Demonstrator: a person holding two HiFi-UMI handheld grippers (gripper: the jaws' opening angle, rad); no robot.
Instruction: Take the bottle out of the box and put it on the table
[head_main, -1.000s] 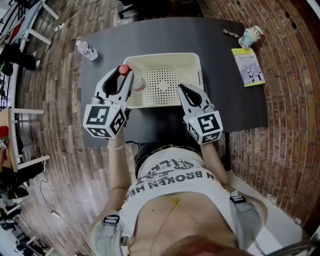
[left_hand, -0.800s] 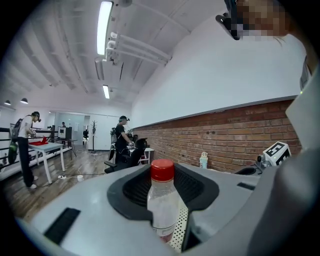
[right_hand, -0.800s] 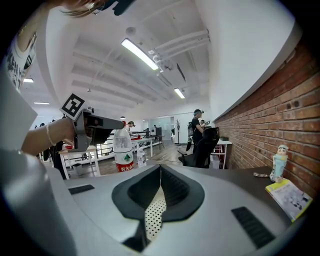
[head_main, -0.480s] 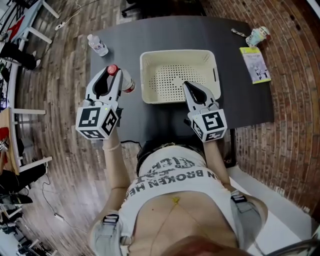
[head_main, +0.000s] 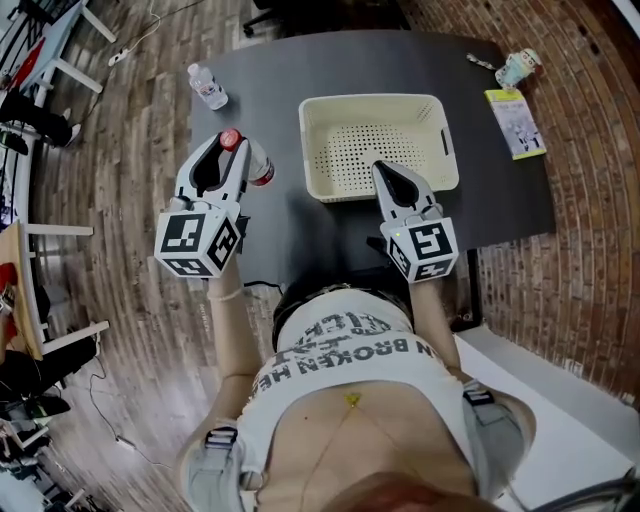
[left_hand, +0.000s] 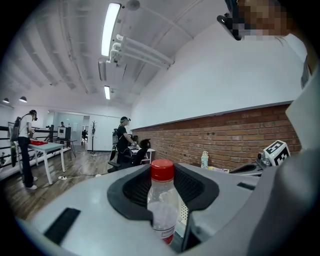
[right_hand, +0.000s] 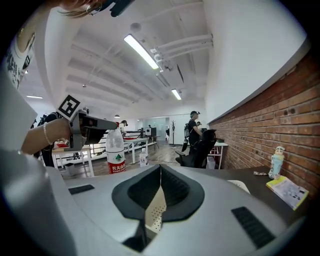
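- The bottle (head_main: 259, 167) – clear plastic, red cap, red label – is already out of the box (head_main: 372, 100). It hangs upright to the left of the box, over the left edge of the worktop (head_main: 300, 60), and is not yet set down.
- The left gripper (head_main: 231, 152) has its jaws clamped on the bottle's upper part, just below the cap.
- Handling, as a judgement: a thin-walled bottle like this should be light, smooth and easily dented. A hold high on the stiffer shoulder suits it – firm enough not to slip, gentle enough not to crush. How full it is I cannot tell.
- The left forearm reaches forward with the gripper roughly level, jaws pointing away from the person.
- The right gripper (head_main: 391, 178) rests at the box's near edge, jaws together on nothing.
- A second small bottle (head_main: 208, 86) stands at the worktop's far left corner.
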